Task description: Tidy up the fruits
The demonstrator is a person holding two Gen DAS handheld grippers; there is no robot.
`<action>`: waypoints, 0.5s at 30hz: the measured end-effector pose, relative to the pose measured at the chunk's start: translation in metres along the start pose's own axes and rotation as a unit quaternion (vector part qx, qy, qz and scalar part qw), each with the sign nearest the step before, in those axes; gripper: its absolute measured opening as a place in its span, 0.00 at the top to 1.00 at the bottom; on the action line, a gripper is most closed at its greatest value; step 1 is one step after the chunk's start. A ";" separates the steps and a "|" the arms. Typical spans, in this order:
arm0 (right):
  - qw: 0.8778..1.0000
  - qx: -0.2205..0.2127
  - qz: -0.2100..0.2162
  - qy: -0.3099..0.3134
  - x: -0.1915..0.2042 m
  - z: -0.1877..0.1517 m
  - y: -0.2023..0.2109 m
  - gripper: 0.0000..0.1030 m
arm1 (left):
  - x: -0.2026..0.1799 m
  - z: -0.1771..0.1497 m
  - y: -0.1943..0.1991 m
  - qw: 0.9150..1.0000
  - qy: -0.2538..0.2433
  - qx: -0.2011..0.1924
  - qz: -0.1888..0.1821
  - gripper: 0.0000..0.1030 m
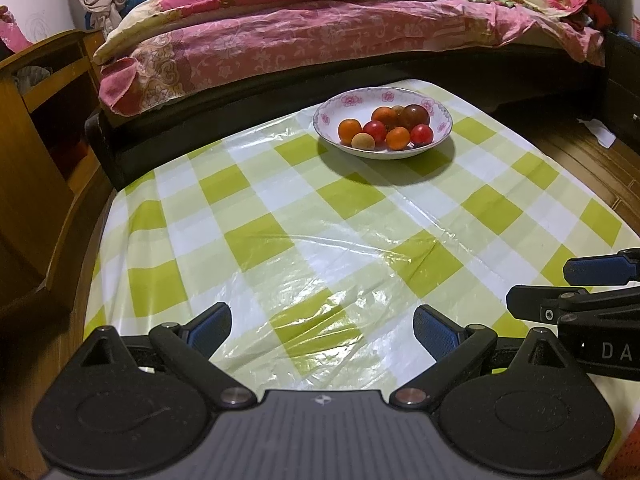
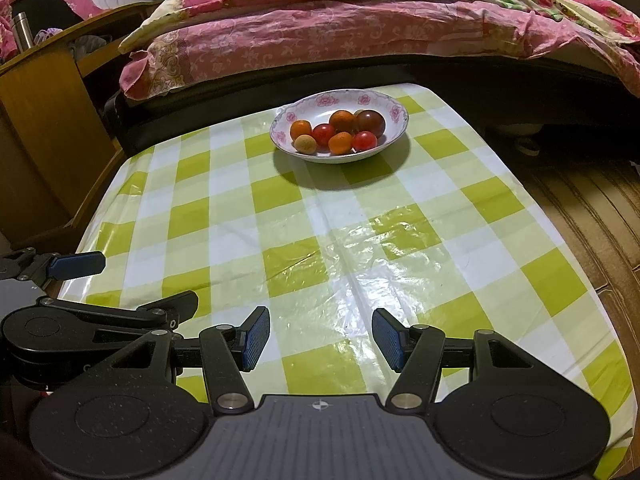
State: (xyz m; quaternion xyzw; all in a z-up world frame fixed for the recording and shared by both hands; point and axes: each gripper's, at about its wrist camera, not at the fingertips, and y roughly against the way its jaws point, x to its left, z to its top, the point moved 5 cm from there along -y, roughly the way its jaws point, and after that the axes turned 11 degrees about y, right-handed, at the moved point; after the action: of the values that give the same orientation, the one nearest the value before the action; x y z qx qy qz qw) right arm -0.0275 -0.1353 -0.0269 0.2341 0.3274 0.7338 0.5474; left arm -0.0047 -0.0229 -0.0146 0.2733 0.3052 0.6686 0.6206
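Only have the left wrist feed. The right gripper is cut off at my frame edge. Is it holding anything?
Observer: No. The right gripper has its jaws open, with only the checked tablecloth showing between them.
Operator: OK. Anything on top of that wooden cabinet to the left?
Observer: Yes, a steel flask stands upright at the far end of the wooden cabinet.
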 end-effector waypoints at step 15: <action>1.000 0.002 0.000 0.001 0.001 0.000 -0.001 0.47 | 0.000 -0.001 0.000 1.000 -0.001 0.001 0.001 0.00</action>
State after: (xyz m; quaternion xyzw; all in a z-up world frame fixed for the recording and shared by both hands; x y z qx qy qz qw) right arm -0.0274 -0.1345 -0.0277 0.2346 0.3293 0.7335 0.5464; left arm -0.0055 -0.0226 -0.0150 0.2743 0.3052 0.6686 0.6202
